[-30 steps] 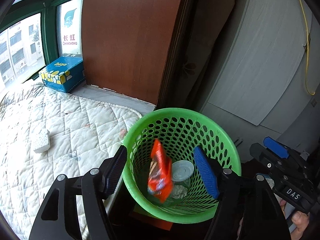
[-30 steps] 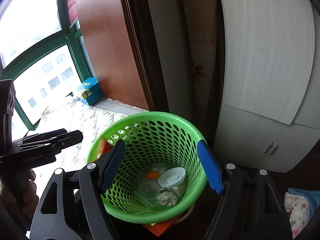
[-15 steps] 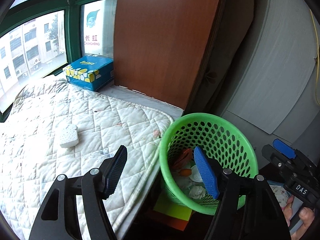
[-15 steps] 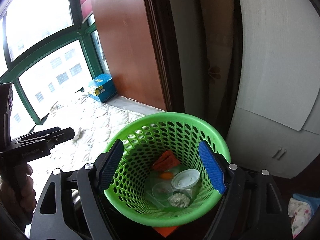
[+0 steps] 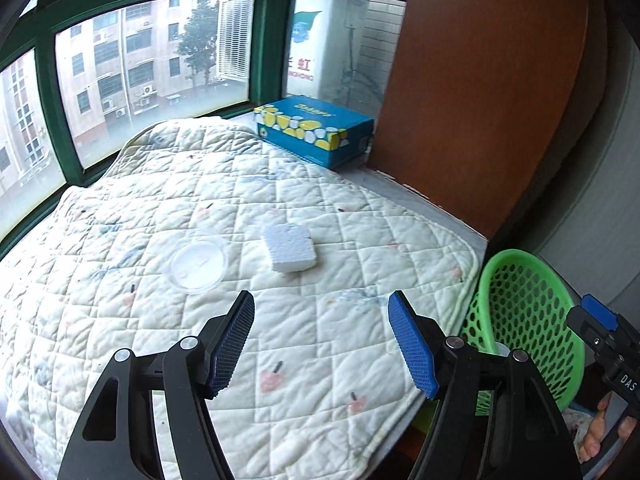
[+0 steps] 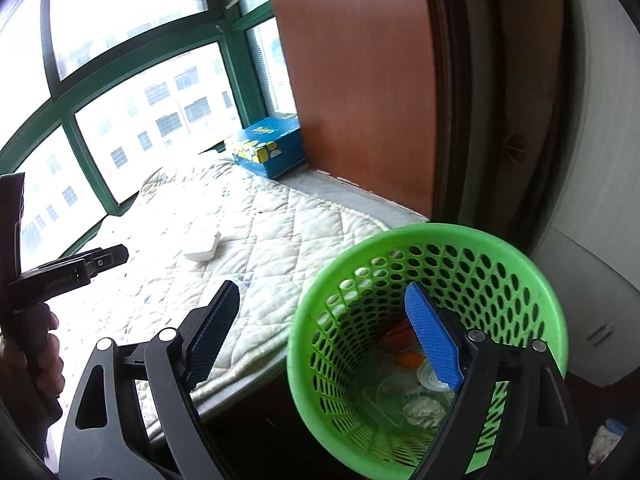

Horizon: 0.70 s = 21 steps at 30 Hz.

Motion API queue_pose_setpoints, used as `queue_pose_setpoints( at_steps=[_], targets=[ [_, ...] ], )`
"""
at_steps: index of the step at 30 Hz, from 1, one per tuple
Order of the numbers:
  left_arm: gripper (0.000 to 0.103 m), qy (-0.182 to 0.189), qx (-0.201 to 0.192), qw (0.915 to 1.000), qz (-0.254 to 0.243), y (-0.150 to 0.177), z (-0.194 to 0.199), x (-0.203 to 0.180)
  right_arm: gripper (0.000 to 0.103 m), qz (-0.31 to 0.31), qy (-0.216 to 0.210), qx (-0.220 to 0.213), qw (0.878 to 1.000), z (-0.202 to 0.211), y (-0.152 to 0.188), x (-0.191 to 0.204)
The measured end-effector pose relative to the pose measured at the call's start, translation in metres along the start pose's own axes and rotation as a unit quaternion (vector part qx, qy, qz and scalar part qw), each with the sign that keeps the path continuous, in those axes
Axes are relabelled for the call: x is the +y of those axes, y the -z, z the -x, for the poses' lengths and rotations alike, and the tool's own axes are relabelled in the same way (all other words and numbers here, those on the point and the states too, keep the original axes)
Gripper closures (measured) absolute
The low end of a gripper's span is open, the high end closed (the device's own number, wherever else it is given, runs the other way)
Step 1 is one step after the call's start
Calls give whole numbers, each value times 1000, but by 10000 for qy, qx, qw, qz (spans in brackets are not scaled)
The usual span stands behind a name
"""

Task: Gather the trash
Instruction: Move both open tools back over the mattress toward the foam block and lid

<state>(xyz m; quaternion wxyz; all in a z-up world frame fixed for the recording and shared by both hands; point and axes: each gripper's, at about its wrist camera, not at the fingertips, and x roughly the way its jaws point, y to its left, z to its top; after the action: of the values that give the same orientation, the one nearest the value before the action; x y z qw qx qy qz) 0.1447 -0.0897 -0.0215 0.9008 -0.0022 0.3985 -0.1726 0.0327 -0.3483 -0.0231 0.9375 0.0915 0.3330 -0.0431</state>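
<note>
On the quilted mat (image 5: 320, 380) lie a white foam block (image 5: 291, 249) and a clear plastic lid (image 5: 197, 261). My left gripper (image 5: 322, 344) hovers open over the mat's near part, short of both, with nothing between its blue pads. The green basket (image 6: 440, 232) stands beside the mat's edge and holds an orange wrapper (image 6: 400, 332), a white lid (image 6: 432, 376) and crumpled paper (image 6: 424, 408). My right gripper (image 6: 322, 340) hangs over the basket's left rim, jaws opening and empty. The foam block (image 6: 204, 246) also shows in the right wrist view.
A blue and yellow tissue box (image 5: 316, 130) sits at the mat's far corner against a brown wooden panel (image 5: 480, 100). Green-framed windows (image 5: 48, 92) close off the far side. The basket (image 5: 516, 258) is at the mat's right edge, with a white cupboard (image 6: 592, 280) behind it.
The left gripper swung left from above the basket to over the mat. The orange wrapper now lies in the basket. The right gripper shifted left and its jaws widened.
</note>
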Motion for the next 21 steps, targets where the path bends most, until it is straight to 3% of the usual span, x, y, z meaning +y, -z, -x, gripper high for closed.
queue_pose_setpoints(
  at_steps=[8, 21],
  targets=[
    [36, -431, 2, 9981, 439, 3, 4, 66, 19, 362, -471, 312, 9977, -48, -13, 55],
    [25, -854, 102, 9931, 795, 6, -6, 130, 19, 557, -1169, 1087, 9856, -161, -34, 136]
  ],
)
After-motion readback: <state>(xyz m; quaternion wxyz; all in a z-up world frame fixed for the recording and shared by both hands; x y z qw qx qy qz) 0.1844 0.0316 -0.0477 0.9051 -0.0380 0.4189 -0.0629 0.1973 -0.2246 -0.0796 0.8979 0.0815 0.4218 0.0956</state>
